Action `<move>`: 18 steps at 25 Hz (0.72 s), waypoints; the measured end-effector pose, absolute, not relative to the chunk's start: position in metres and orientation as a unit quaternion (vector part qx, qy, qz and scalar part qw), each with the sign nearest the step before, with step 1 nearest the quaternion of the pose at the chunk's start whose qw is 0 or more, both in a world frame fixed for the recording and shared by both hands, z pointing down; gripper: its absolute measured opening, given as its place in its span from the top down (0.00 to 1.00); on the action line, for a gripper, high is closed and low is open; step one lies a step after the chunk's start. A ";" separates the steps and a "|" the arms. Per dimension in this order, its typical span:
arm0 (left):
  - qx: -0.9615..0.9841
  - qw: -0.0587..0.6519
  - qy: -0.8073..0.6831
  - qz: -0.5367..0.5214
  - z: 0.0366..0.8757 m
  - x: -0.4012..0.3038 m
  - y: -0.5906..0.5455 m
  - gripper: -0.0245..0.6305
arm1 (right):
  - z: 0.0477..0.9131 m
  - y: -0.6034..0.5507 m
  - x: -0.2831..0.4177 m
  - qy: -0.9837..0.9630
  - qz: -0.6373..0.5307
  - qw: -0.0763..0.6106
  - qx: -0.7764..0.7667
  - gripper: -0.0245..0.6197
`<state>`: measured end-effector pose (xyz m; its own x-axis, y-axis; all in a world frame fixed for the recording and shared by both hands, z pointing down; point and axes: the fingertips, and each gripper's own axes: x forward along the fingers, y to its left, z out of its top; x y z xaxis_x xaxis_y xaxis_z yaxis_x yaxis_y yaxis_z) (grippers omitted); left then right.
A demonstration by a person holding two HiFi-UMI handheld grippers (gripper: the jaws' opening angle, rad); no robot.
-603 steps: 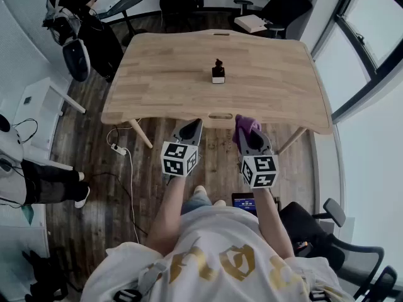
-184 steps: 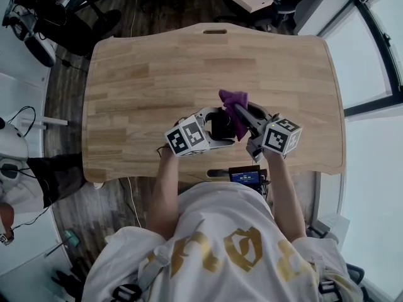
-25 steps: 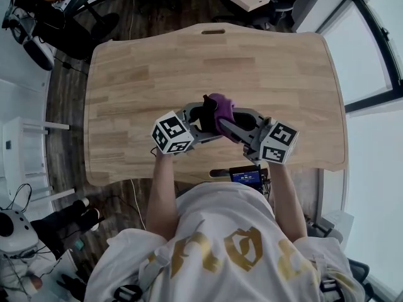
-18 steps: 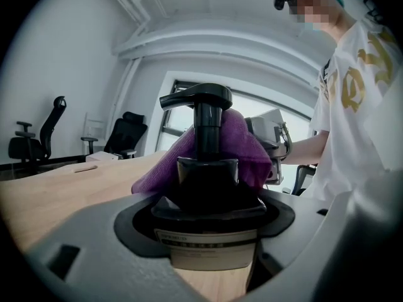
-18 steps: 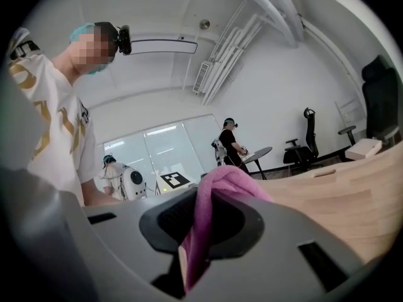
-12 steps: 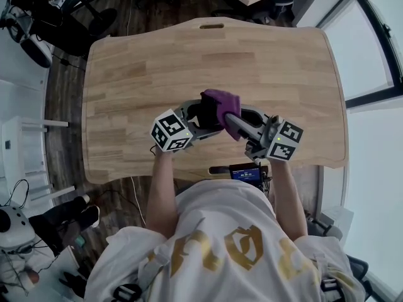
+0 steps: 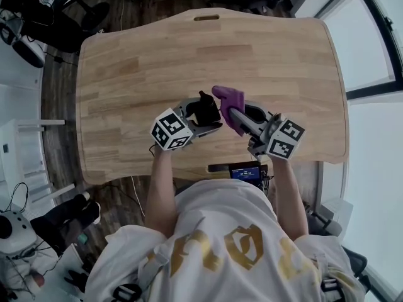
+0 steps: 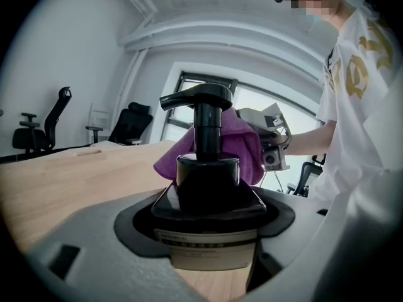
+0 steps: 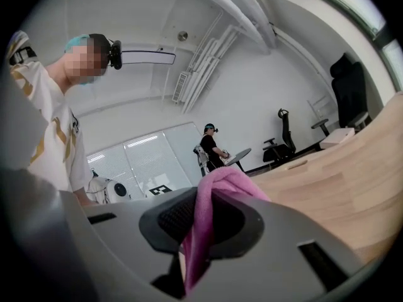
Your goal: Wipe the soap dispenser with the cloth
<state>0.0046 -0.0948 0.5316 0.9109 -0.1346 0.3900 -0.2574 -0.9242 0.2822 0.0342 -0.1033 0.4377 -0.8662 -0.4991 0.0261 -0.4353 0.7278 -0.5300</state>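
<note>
Left claw [image 7: 208, 113] clamps the soap dispenser [image 8: 208, 187], right claw [image 7: 235, 114] pinches the purple cloth [image 7: 228, 98] just beside it

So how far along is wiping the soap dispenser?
Done: the left gripper is clamped on the soap dispenser, and the right gripper pinches the purple cloth. In hand: the cloth sits close beside the pump, apparently mid-wipe. Left: how much is already clean can't be told; afterwards, both need releasing.
</note>
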 end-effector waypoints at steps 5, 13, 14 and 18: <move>0.960 0.166 -0.107 0.199 0.551 0.007 -0.103 0.41 | 0.462 -0.114 0.054 0.912 -0.285 0.039 -0.291 0.88; 0.953 0.172 -0.105 0.228 0.588 0.014 -0.114 0.41 | 0.499 -0.134 0.079 0.885 -0.299 -0.001 -0.358 0.88; 0.952 0.172 -0.105 0.230 0.592 0.014 -0.115 0.41 | 0.502 -0.136 0.082 0.882 -0.302 -0.003 -0.363 0.88; 0.949 0.168 -0.100 0.247 0.607 0.017 -0.121 0.41 | 0.515 -0.138 0.088 0.872 -0.312 -0.012 -0.378 0.88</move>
<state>0.0166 -0.1208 0.6071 0.8575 -0.1075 0.5032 -0.2734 -0.9236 0.2686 0.0883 -0.1376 0.5148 -0.7142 -0.6510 0.2572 -0.6662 0.5196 -0.5349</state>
